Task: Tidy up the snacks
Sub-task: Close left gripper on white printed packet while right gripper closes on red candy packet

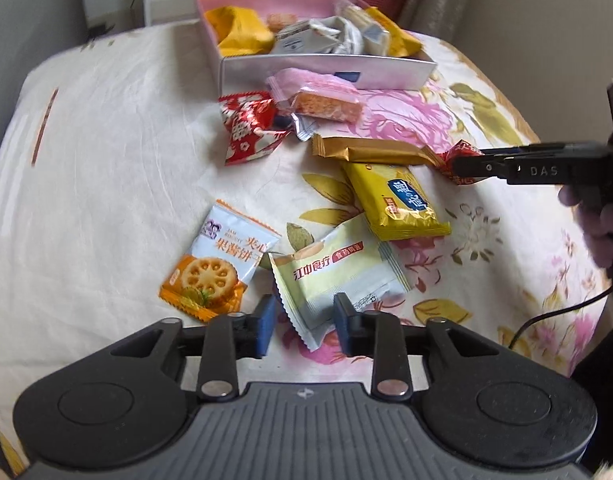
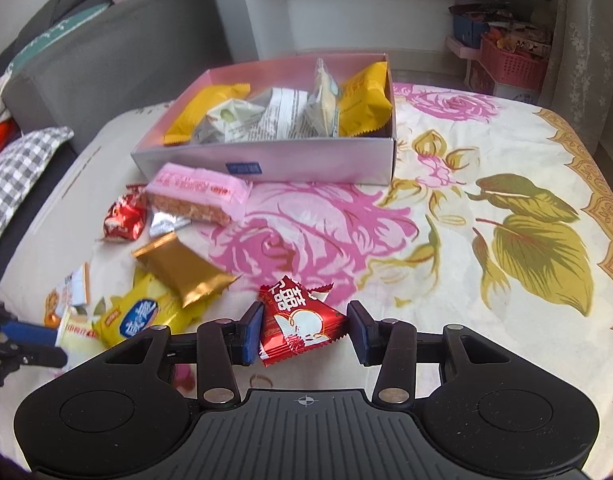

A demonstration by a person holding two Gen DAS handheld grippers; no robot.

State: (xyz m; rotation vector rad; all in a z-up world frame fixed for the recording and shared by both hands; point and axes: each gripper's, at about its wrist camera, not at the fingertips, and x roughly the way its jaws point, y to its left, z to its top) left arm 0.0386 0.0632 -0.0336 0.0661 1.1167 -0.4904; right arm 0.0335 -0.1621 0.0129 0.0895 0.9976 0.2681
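A pink-lined box holding several snack packets stands at the far side of the table. Loose snacks lie in front of it. My left gripper is open, its fingers either side of a pale green packet on the cloth. My right gripper is open around a red candy packet; the left pad touches it, the right pad stands just off it. In the left wrist view the right gripper reaches in from the right at that red packet.
On the floral cloth lie a jam biscuit packet, a yellow packet, a gold packet, a pink wafer pack and a red packet. A sofa and shelves stand behind.
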